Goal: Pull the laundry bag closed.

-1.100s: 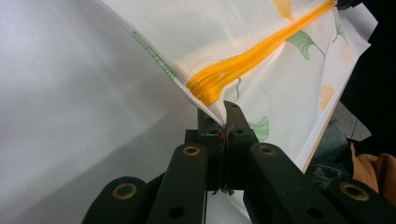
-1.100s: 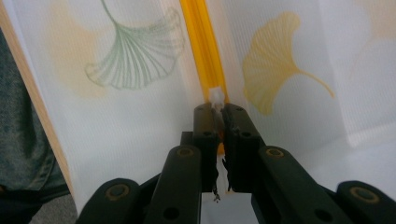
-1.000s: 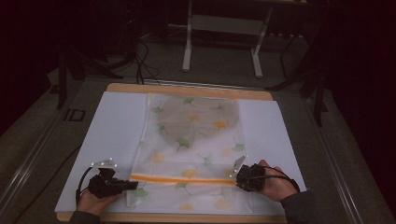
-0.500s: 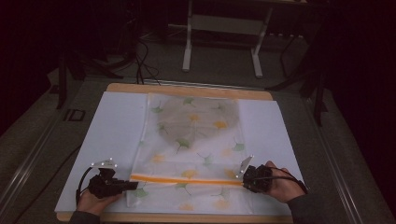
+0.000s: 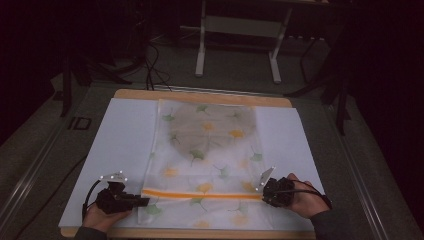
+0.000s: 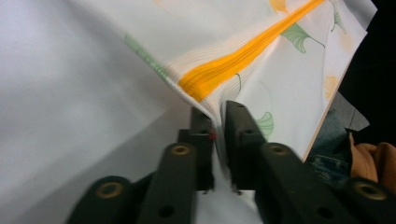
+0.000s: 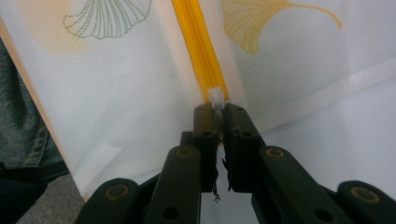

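Mesh bag, ginkgo-leaf print, orange zipper.

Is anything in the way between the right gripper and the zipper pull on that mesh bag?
Nothing visible. The right gripper is already at the white zipper pull, its jaws closed on the pull's end, at the end of the orange zipper of the mesh bag.

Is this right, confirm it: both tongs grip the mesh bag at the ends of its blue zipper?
Not quite. The zipper is orange, not blue, as the left gripper view shows. The rest stands: the left tongs and the right tongs grip the mesh bag at its two ends.
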